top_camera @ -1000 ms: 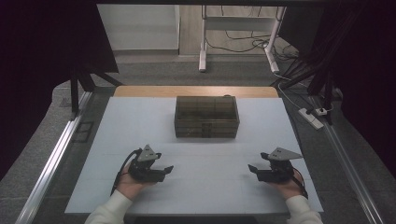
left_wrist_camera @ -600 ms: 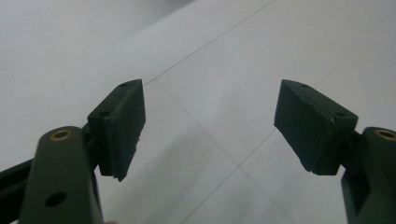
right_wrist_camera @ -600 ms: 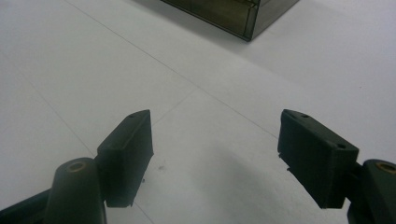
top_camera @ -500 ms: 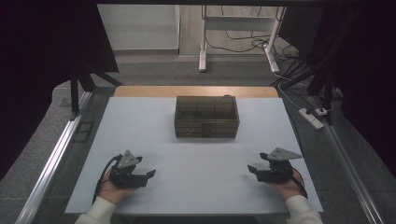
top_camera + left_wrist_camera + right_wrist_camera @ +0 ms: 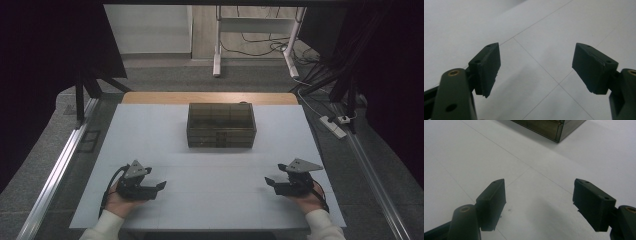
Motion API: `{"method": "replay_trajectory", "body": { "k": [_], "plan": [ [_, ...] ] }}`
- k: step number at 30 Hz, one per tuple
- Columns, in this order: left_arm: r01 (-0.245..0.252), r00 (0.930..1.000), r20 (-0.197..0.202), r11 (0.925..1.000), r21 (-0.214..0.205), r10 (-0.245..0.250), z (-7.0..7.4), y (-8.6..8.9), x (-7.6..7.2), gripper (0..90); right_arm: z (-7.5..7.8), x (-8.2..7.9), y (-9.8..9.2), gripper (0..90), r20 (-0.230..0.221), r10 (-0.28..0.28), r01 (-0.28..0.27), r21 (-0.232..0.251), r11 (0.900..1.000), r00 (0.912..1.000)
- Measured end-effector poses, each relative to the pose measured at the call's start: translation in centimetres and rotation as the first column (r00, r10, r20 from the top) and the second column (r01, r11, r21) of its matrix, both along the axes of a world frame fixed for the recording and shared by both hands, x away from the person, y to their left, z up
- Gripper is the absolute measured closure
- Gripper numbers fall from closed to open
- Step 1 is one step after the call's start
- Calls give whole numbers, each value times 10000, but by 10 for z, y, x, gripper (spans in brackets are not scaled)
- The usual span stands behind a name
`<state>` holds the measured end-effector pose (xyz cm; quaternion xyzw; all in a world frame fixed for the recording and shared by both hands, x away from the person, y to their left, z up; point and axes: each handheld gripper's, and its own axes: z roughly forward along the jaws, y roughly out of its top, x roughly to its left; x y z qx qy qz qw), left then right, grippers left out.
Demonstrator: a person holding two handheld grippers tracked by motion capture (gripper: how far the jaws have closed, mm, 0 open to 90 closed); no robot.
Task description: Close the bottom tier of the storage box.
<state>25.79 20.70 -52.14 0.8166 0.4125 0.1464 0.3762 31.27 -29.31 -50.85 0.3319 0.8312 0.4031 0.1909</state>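
A dark, see-through box with drawers stands in the middle of the white table, toward its far side. One of its corners is at the top of the right gripper view. My left gripper lies near the front left, held in a hand, with its jaws pointing right. Its jaws stand wide apart over bare table; they have just been opening and nothing is between them. My right gripper rests at the front right with its jaws pointing left. It is open too, and empty.
A wooden strip edges the table's far side. A metal rail runs along the left, and a power strip with cables lies on the floor to the right. A stand's legs rise behind the table.
My left gripper has shifted to the left along the front of the table, then stopped. The right gripper and the box have stayed put.
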Motion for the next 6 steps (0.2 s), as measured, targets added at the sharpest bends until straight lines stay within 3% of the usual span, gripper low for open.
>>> {"method": "replay_trajectory", "body": {
  "k": [6],
  "plan": [
    [-33, 10000, 7, 10000, -60, 33, 0, 1, 0, 216, 1, -1, 1, 264, -16, 74, -74, -131, 9999, 10000]
  ]
}}
